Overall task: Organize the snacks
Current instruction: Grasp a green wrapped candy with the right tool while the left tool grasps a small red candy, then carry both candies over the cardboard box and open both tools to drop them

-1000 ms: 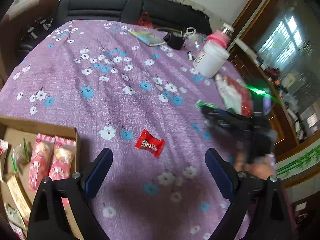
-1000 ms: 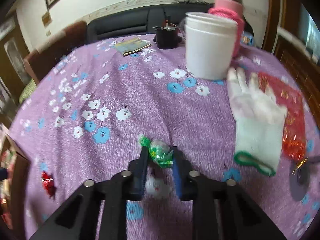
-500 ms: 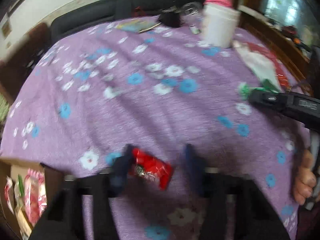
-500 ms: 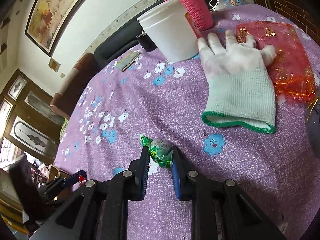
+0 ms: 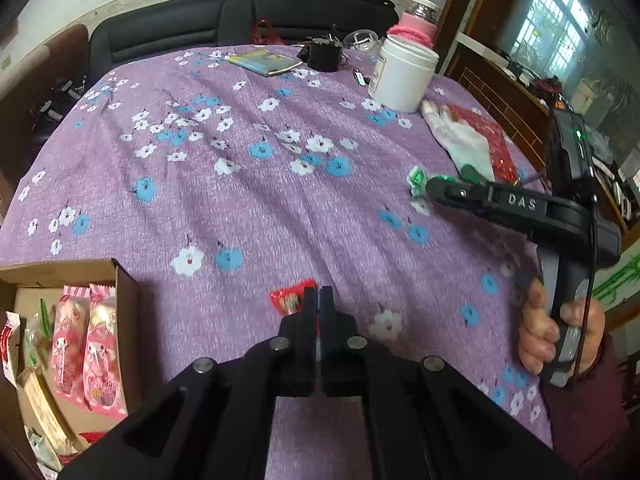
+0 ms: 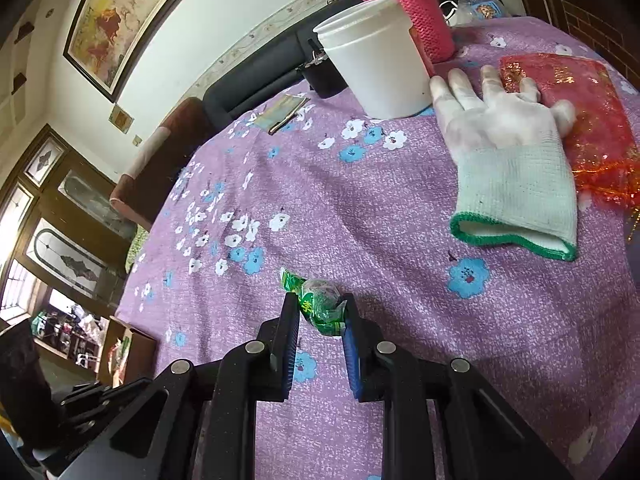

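A black sofa [image 5: 240,20] is seen at twelve o'clock against a white wall [image 6: 192,52]; a painting [image 6: 116,16] is hung at eleven, windows [image 5: 560,32] at two.

Both tongs [image 5: 319,300] [image 6: 320,312] apparently clamped.

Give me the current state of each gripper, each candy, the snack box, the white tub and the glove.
left gripper: shut on the red candy.
red candy: pinched at one end, at tablecloth level.
right gripper: shut on the green candy.
green candy: held between the fingers.
cardboard box: open, snack packets inside.
white tub: upright, lid on.
white glove: lying flat, partly over a red pouch.
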